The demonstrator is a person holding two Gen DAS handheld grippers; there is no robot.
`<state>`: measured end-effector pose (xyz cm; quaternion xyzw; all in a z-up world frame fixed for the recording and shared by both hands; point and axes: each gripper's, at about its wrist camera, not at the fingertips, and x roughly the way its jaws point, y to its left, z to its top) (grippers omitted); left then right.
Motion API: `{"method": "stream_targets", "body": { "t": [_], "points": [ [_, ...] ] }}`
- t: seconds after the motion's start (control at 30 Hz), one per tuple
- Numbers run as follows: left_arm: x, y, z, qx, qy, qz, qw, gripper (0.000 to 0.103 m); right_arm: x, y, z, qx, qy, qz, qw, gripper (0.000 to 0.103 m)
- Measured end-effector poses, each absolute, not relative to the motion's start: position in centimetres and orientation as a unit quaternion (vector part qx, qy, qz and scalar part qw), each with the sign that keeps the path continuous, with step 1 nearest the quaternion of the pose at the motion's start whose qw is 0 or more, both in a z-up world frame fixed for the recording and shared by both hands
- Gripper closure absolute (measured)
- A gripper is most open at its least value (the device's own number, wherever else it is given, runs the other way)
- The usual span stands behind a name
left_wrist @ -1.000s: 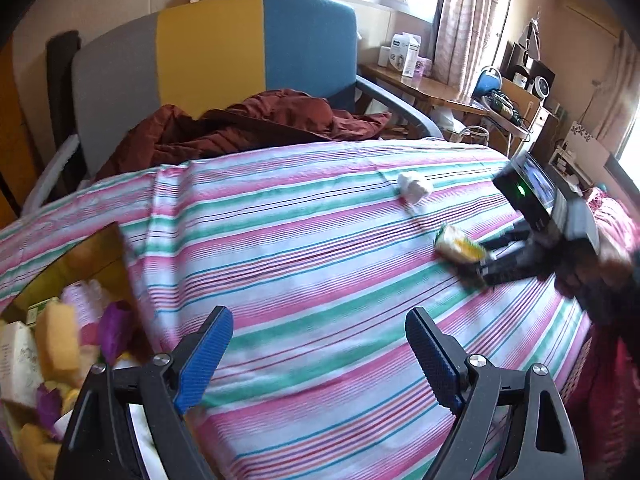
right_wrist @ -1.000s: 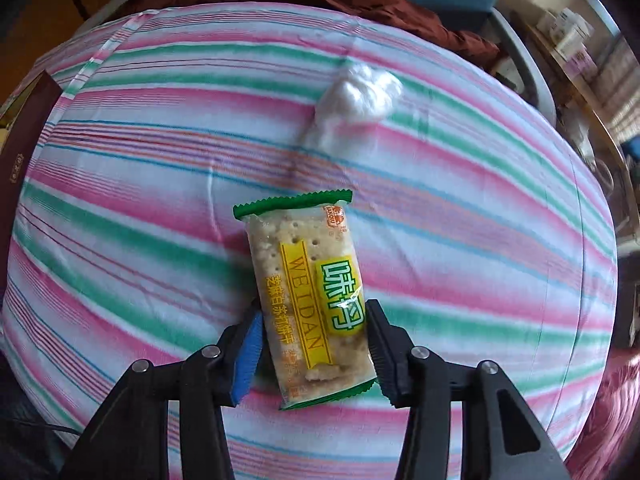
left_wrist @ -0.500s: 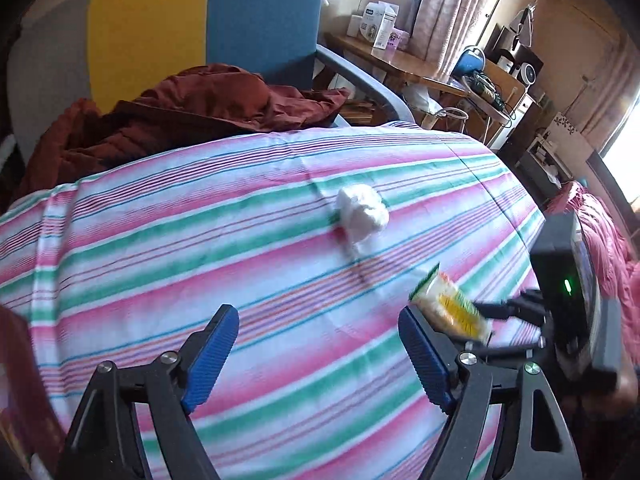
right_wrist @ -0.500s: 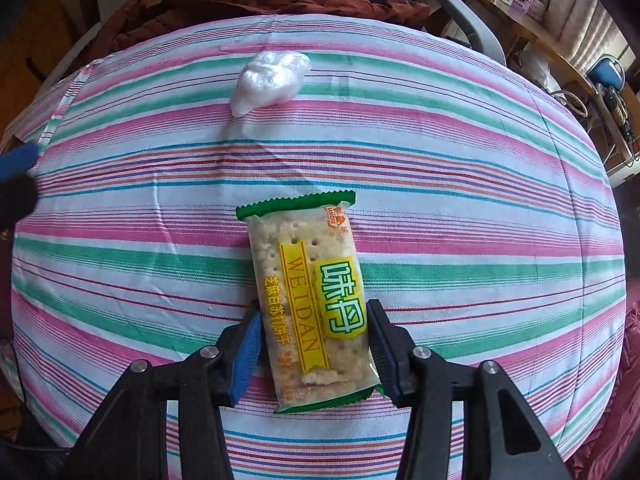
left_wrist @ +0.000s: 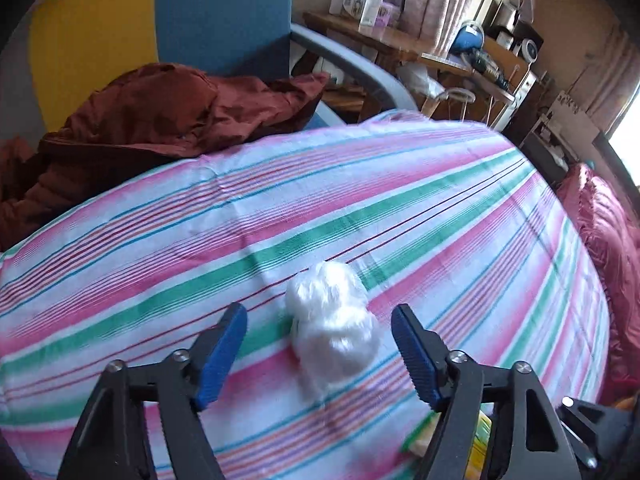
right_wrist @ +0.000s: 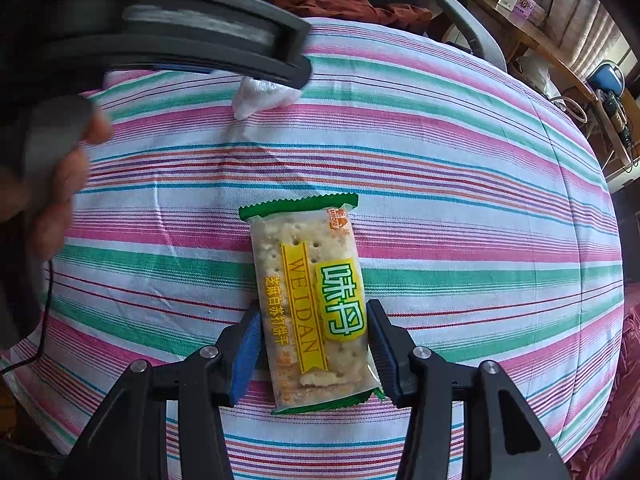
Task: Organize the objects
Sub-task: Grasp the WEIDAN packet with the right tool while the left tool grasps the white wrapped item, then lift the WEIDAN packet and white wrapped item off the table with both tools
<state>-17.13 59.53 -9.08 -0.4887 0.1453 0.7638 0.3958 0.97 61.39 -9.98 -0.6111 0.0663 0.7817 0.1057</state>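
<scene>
A crumpled white plastic wad [left_wrist: 332, 320] lies on the striped tablecloth [left_wrist: 460, 216]. My left gripper [left_wrist: 320, 354] straddles the wad, its jaws closing, and its blue pads [left_wrist: 224, 352] still stand clear of it on both sides. My right gripper [right_wrist: 314, 344] is shut on the lower half of a green-edged cracker packet [right_wrist: 308, 288]. In the right wrist view the left gripper [right_wrist: 180, 40] and the hand [right_wrist: 60, 168] holding it hang over the wad [right_wrist: 256, 98], half hiding it. A corner of the packet [left_wrist: 480, 436] shows at the bottom right of the left wrist view.
A maroon jacket [left_wrist: 168, 120] is heaped on the blue and yellow chair [left_wrist: 220, 16] behind the table. The chair's grey armrest [left_wrist: 360, 72] runs beside the far edge. A cluttered wooden desk [left_wrist: 440, 52] stands at the back right, and pink bedding [left_wrist: 608, 248] lies to the right.
The left gripper swept right across the cloth, away from the box of items, came down around the white wad and narrowed its jaws. The right gripper stayed put, holding the packet.
</scene>
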Motion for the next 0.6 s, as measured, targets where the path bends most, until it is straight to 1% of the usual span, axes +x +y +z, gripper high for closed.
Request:
{"method": "stream_targets", "body": {
  "t": [0.03, 0.07, 0.1, 0.17, 0.33, 0.5, 0.6],
  "points": [
    [-17.4, 60.1, -9.9, -0.501, 0.153, 0.756, 0.393, 0.049, 1.0, 61.4, -9.9, -0.611, 0.068, 0.782, 0.105, 0.052],
    [-17.4, 60.1, -10.4, -0.495, 0.166, 0.762, 0.382, 0.064, 1.0, 61.5, -9.9, -0.61, 0.071, 0.782, 0.104, 0.052],
    [-17.1, 59.8, -10.1, -0.481, 0.171, 0.772, 0.379, 0.068, 1.0, 61.6, -9.9, -0.609, 0.074, 0.783, 0.103, 0.052],
    [-16.8, 58.2, -9.9, -0.49, 0.146, 0.767, 0.388, 0.068, 1.0, 61.7, -9.8, -0.607, 0.08, 0.784, 0.101, 0.052],
    [-14.5, 51.7, -10.0, -0.49, 0.149, 0.78, 0.36, 0.068, 1.0, 62.5, -9.7, -0.604, 0.08, 0.787, 0.093, 0.052],
    [-9.7, 43.3, -10.1, -0.483, 0.155, 0.792, 0.34, 0.068, 0.9, 61.9, -9.4, -0.606, 0.073, 0.788, 0.083, 0.052],
    [-6.8, 38.7, -9.9, -0.481, 0.141, 0.797, 0.336, 0.068, 0.8, 61.5, -9.5, -0.608, 0.068, 0.787, 0.084, 0.052]
  ]
}}
